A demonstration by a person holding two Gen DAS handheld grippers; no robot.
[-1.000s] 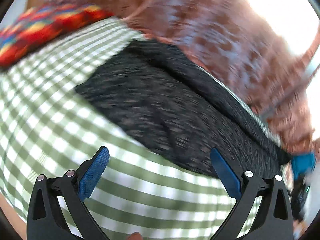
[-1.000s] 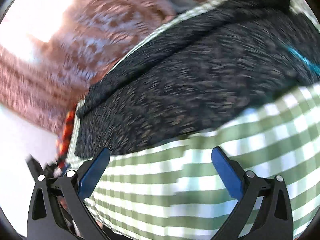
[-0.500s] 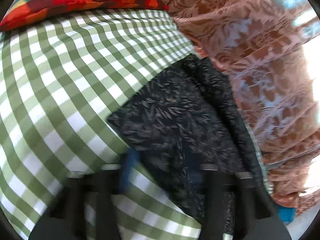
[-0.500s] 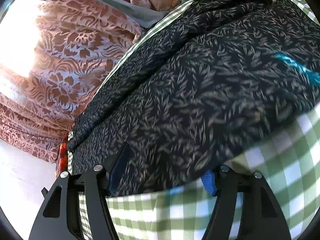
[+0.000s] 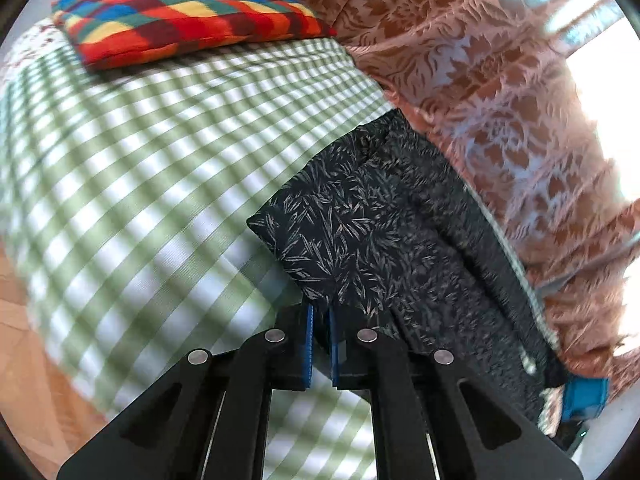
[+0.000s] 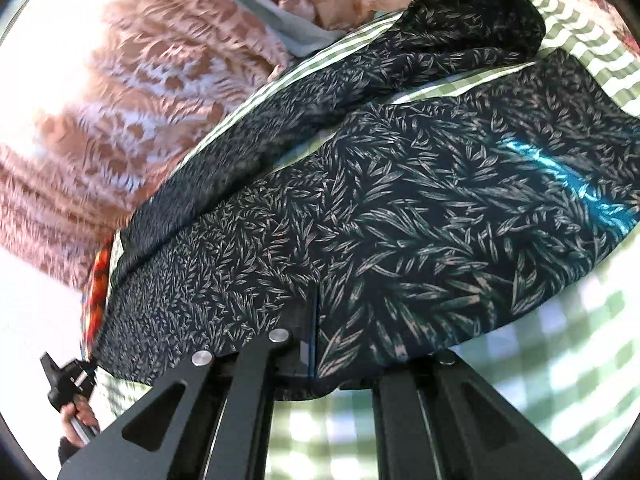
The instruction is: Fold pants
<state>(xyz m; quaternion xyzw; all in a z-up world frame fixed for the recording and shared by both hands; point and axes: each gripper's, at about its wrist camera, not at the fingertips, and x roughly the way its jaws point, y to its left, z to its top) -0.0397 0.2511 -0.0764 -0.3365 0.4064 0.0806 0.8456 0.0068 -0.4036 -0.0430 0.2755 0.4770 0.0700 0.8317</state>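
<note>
The pants (image 5: 372,232) are dark with a pale leaf print and lie on a green-and-white checked bedsheet (image 5: 132,184). My left gripper (image 5: 320,340) is shut on their near edge at one end. In the right wrist view the pants (image 6: 400,208) fill most of the frame, with a turquoise drawstring (image 6: 560,176). My right gripper (image 6: 316,344) is shut on the near edge of the cloth, which drapes over its right finger and hides it. The left gripper shows small at the lower left of the right wrist view (image 6: 68,380).
A multicoloured checked pillow (image 5: 180,12) lies at the far end of the bed. A brown patterned curtain (image 5: 500,92) hangs along the bed's far side with bright window light. Wooden floor (image 5: 24,360) shows at the bed's near edge.
Both grippers were open above the sheet one second ago. They moved onto the pants' near edge and closed on the cloth.
</note>
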